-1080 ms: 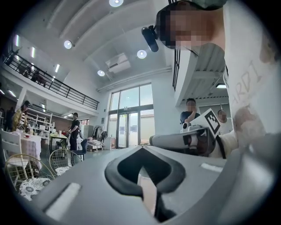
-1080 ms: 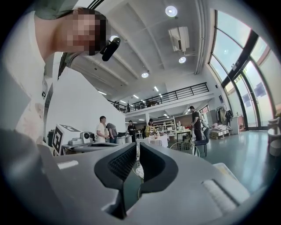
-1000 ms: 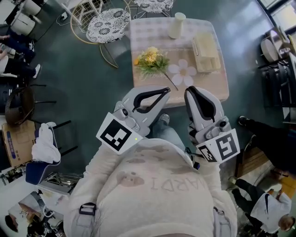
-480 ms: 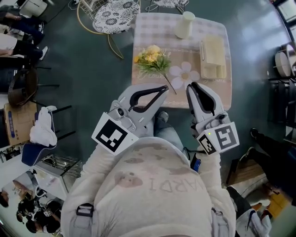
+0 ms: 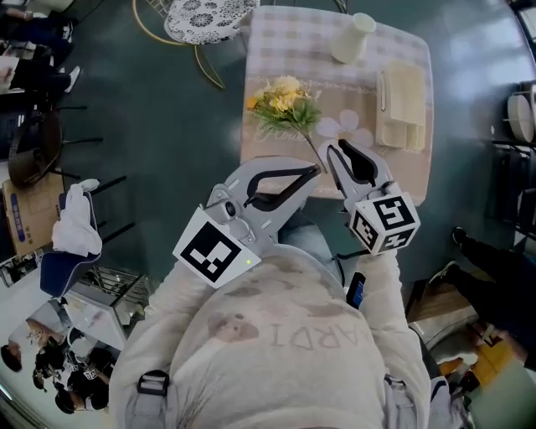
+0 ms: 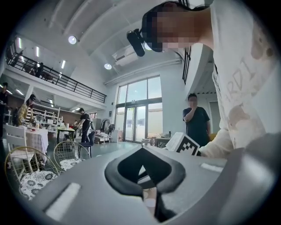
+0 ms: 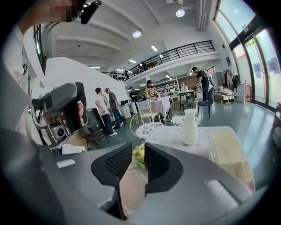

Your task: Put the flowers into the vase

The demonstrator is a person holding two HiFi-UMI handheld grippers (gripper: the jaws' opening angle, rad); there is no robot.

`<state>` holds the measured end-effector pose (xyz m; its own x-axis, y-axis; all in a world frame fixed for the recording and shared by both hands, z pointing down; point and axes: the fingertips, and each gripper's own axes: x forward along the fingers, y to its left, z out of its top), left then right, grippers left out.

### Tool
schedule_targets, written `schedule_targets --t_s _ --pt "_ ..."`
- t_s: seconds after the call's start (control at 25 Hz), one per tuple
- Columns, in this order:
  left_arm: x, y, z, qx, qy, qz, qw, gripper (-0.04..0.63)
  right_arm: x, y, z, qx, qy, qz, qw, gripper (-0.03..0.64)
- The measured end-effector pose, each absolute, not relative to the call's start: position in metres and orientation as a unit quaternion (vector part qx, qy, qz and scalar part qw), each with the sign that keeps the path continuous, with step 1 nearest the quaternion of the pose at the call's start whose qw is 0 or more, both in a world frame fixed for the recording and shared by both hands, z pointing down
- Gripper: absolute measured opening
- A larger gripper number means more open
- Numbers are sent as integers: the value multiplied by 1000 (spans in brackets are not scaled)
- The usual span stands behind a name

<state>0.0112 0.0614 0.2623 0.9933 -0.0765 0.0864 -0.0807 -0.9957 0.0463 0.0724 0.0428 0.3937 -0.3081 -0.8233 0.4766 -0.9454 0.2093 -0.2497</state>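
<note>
A bunch of yellow flowers (image 5: 285, 102) with green leaves lies on the checked table (image 5: 276, 50), its stem pointing at me. A cream vase (image 5: 353, 38) stands upright at the table's far side. My right gripper (image 5: 339, 151) hovers over the near table edge beside the stem end. Its jaws have just been opening and stand open with nothing between them. In the right gripper view the flowers (image 7: 138, 153) show in the gap of the right gripper (image 7: 138, 163), far beyond the pads, with the vase (image 7: 189, 127) further back. My left gripper (image 5: 308, 170) is shut and empty, just short of the table.
A cream box (image 5: 403, 105) and a white flower-shaped mat (image 5: 350, 134) lie on the table's right part. A patterned wire chair (image 5: 205, 12) stands at the far left corner. People stand and sit around the hall, one person (image 6: 196, 123) ahead of the left gripper (image 6: 143, 154).
Both grippers have moved toward the table. The right one dipped down, its tips now over the near edge, and its jaws have parted. The left stays shut.
</note>
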Motion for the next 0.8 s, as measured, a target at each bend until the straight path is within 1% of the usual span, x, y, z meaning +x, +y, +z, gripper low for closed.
schedule_targets --t_s 0.44,0.8 --pt "19 12 314 996 -4 74 42 0 62 0 525 526 -738 354 232 134" --pt "23 -6 351 993 13 62 98 1 52 -1 599 477 -710 408 317 138"
